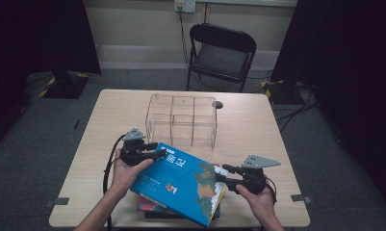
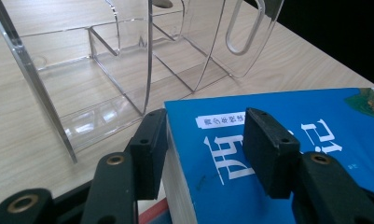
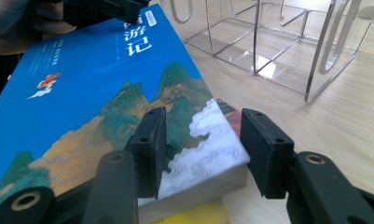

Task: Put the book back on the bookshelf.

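**Blue book gripped at two opposite corners above the stack**

Spanning the near half of the wooden table (image 1: 258, 120), a blue book (image 1: 181, 180) is seen with its long axis running diagonally, from the far left toward the near right in the high view. Its title end points to the far left, toward the clear acrylic organiser (image 1: 181, 120), which is set just beyond it at the table's middle; its mountain-painted end points to the near right. The book is held slightly tilted over a short stack of other books (image 1: 154, 206), whose edges are seen beneath it.

The title corner is clamped by the left gripper (image 2: 205, 147): one jaw is pressed on the cover and the other against the underside, with the page block between them. The opposite corner, where white waves are printed, is clamped likewise by the right gripper (image 3: 201, 149). Each gripper is carried in a hand, and both forearms are seen at the near edge.
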`<state>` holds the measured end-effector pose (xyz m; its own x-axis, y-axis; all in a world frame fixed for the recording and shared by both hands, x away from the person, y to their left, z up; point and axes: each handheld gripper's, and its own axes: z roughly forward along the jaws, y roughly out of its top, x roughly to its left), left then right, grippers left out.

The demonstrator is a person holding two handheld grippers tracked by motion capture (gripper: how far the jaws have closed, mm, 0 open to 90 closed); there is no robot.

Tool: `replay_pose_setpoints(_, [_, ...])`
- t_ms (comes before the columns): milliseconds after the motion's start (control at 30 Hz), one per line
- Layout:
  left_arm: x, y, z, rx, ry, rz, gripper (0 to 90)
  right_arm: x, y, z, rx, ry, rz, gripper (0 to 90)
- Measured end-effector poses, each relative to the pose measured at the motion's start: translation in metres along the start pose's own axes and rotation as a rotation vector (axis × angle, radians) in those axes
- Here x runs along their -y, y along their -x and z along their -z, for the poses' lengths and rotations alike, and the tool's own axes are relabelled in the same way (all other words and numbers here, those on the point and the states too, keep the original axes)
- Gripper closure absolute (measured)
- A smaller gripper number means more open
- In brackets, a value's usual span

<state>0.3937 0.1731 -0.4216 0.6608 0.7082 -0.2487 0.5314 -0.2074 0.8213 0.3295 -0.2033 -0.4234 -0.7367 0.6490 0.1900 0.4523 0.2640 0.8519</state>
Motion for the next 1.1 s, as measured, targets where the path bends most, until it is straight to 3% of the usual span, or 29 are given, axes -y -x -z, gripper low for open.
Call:
replay_pose_setpoints(167, [0.012,0.003,0.015,0.026,-0.001,-0.005,47.7,-0.01,-0.001,-0.015,-0.017,-0.01,0.009,51.9])
replay_pose_setpoints(300, [0.025,0.011,0.034,0.039,-0.012,-0.044,46.4,-0.02,-0.003,-0.03,-0.028,-0.025,0.032,51.0])
replay_pose_setpoints(500, [0.047,0.019,0.06,0.066,-0.002,-0.033,43.5,-0.023,-0.003,-0.038,-0.043,-0.026,0.019,50.2])
replay_pose_setpoints(633, [0.058,0.027,0.076,0.063,-0.006,-0.07,42.6,-0.024,-0.003,-0.04,-0.049,-0.027,0.009,50.9])
replay_pose_setpoints(833, [0.076,0.025,0.095,0.118,0.011,-0.027,39.8,-0.022,-0.002,-0.04,-0.06,-0.016,-0.005,51.1])
replay_pose_setpoints(933, [0.082,0.024,0.097,0.099,-0.033,-0.081,39.1,-0.021,0.0,-0.041,-0.07,-0.011,-0.022,51.1])
replay_pose_setpoints(1000, [0.087,0.024,0.096,0.117,-0.037,-0.059,39.1,-0.02,0.0,-0.041,-0.068,-0.011,-0.018,51.1])
replay_pose_setpoints(1100, [0.087,0.023,0.095,0.13,-0.038,-0.077,40.4,-0.02,0.0,-0.041,-0.076,-0.012,-0.028,52.3])
